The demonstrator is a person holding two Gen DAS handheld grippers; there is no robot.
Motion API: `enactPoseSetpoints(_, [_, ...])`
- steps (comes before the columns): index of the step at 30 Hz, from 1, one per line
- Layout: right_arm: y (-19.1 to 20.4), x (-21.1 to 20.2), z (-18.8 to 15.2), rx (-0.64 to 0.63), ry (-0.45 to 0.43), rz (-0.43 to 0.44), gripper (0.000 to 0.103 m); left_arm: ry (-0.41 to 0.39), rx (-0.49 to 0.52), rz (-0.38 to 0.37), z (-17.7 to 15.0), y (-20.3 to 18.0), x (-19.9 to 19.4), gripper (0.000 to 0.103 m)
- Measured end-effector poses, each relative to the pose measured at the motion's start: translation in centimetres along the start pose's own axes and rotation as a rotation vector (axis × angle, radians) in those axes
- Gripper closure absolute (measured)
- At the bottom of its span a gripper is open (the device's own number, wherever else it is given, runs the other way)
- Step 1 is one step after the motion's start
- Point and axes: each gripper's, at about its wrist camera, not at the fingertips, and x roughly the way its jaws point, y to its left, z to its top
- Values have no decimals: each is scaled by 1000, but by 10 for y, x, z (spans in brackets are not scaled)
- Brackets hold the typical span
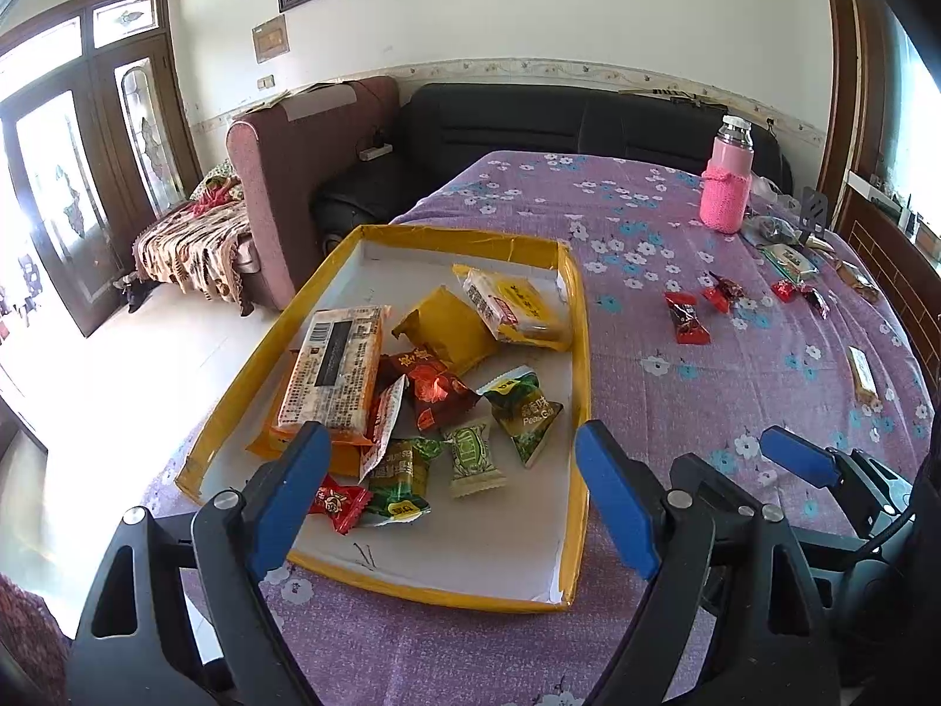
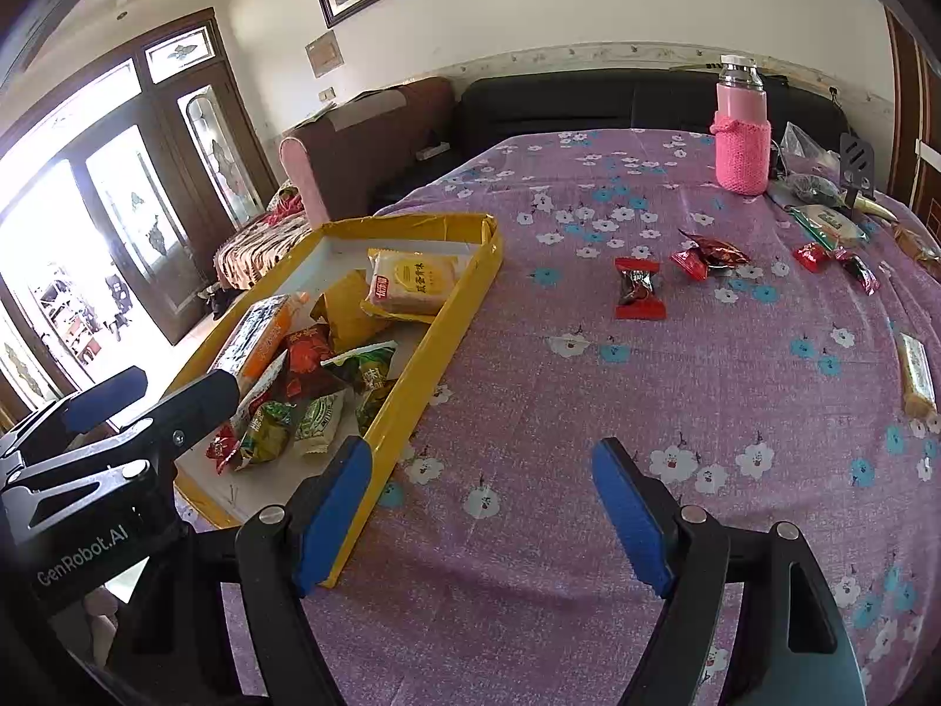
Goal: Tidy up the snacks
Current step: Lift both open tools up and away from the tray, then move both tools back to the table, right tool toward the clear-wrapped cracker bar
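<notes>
A yellow-rimmed tray (image 1: 582, 353) (image 2: 470, 288) on the purple floral cloth holds several snack packs: an orange cracker pack (image 1: 335, 370), a yellow biscuit pack (image 1: 517, 306) (image 2: 414, 282), green pea packets (image 1: 523, 412) and red candies (image 1: 338, 503). My left gripper (image 1: 453, 488) is open and empty above the tray's near end. My right gripper (image 2: 482, 506) is open and empty over bare cloth right of the tray. Loose red candies (image 2: 638, 288) (image 1: 685, 317) lie further out on the cloth.
A pink bottle in a knitted sleeve (image 2: 742, 129) (image 1: 726, 176) stands at the far side. More wrapped snacks (image 2: 823, 217) and a long bar (image 2: 916, 373) lie at the right edge. A black sofa (image 1: 529, 117) and a brown armchair (image 1: 294, 176) stand behind the table.
</notes>
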Motion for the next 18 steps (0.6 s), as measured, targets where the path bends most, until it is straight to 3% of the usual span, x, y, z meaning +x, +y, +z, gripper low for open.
enactPoseSetpoints(10, [-18,-5,-2,13,5,-20,23,15,6,-56,1,-5,4,17])
enactPoseSetpoints(18, [-71,-20,4,71,-18,-89,23,-87,32,-152,7,-16,-13,17])
